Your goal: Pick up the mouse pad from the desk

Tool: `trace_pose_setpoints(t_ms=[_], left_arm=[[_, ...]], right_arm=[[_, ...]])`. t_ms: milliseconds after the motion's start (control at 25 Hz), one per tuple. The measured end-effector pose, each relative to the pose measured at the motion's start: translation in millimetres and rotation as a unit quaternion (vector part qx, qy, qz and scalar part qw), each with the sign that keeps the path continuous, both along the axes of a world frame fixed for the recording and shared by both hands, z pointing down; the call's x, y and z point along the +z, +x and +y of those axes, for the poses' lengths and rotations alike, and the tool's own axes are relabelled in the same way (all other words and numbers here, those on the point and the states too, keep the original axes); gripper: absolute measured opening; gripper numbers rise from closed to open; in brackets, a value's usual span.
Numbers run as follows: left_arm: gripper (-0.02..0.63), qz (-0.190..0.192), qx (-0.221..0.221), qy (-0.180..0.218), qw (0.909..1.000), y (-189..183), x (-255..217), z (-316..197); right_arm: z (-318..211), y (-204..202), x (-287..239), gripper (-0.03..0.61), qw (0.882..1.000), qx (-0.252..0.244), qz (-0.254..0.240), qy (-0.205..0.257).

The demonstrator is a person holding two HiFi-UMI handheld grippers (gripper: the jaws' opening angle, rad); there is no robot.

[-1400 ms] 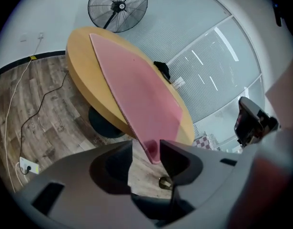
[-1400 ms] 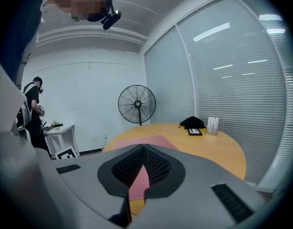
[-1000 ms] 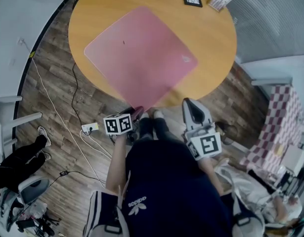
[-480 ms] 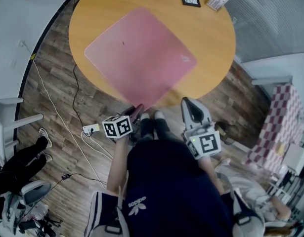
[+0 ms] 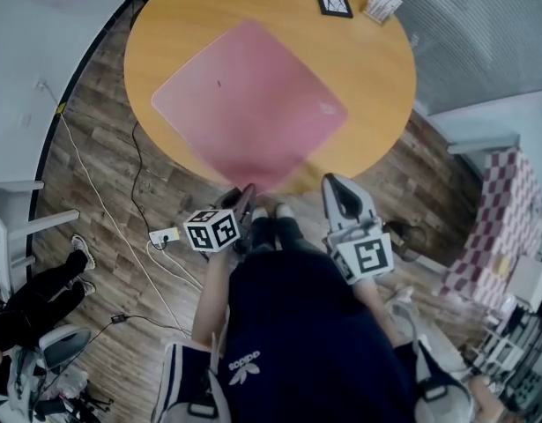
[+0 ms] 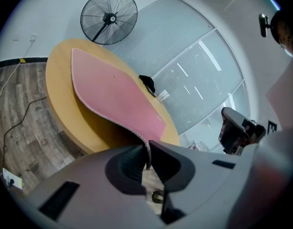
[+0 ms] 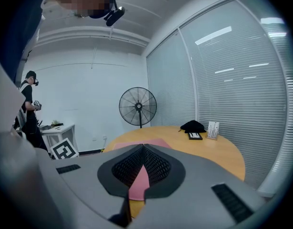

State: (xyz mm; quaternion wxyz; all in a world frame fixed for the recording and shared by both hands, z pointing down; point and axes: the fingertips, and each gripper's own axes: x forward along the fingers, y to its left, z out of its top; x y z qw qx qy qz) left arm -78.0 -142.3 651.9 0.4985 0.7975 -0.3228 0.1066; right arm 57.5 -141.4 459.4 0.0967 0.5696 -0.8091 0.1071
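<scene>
left tool clamped on the mouse pad corner at the table edge, corner raised off the table. right tool closed, empty, just off that edge.

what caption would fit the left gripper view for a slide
Left gripper closes its fingers on the near corner of the pink mouse pad, curling it up off the round table; fan behind.

Navy shirt, white logo; grey left tongs, right tongs.
</scene>
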Motion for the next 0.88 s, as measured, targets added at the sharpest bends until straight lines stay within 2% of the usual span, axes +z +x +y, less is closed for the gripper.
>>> trace_pose_setpoints(t_ms=[280,520,880], left_arm=[[0.018,0.008,-0.032,0.080,0.9963,2.4,-46.3,-35.4],[0.020,-0.033,-0.038,0.166,0.9849,6.4,-82.8,-69.5],[0.021,-0.044,-0.061,0.232,0.9699,12.0,-129.5,-111.1]], right_arm=[[-5.6,-1.9,-12.2,0.003,1.000,-0.005,-0.003,0.024],[-12.1,-3.0,-24.9,0.003,0.999,-0.015,-0.006,0.047],[-22.2,6.5,-38.2,0.003,0.997,-0.017,-0.015,0.073]])
